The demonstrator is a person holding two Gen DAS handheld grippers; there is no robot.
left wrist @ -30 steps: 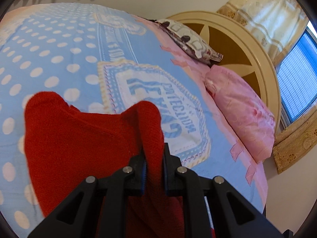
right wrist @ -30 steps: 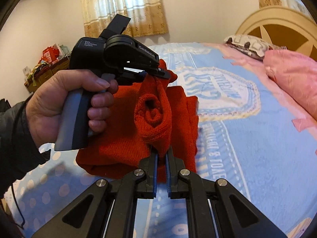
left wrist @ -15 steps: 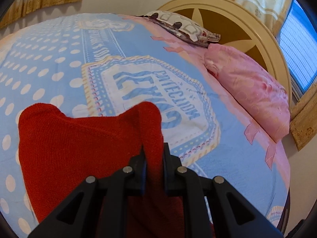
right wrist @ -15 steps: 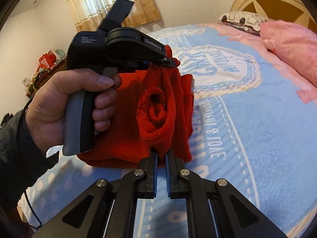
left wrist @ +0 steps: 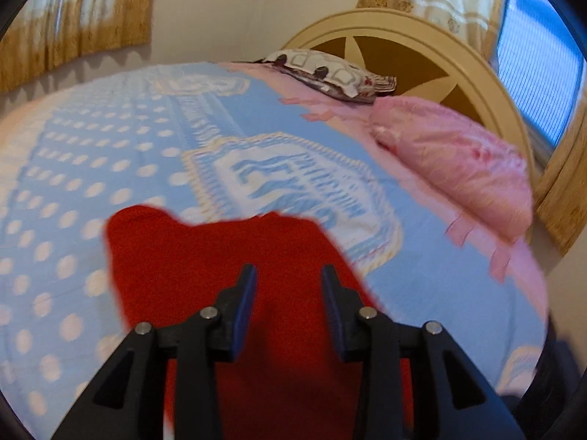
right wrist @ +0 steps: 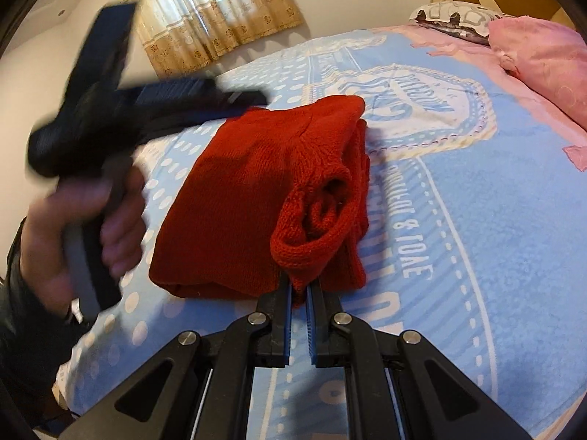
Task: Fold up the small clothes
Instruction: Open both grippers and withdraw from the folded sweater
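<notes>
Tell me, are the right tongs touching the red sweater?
Touching. The right wrist view shows the right tongs pinching the red sweater at its cuff.

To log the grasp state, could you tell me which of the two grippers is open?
The left gripper: its jaws stand apart above the red sweater, while the right gripper pinches the sweater's cuff.

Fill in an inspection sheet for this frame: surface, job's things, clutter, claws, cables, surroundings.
Surface: blue polka-dot bedspread with a printed crest.
Job's things: red knit sweater, folded into a bundle, lying on the bedspread.
Clutter: pink pillow and patterned pillow near the headboard.
Claws: left claw open above the sweater, blurred in the right view; right claw shut on the sweater's cuff.
Cables: nothing seen.
Surroundings: curtains, window, plain wall.
</notes>
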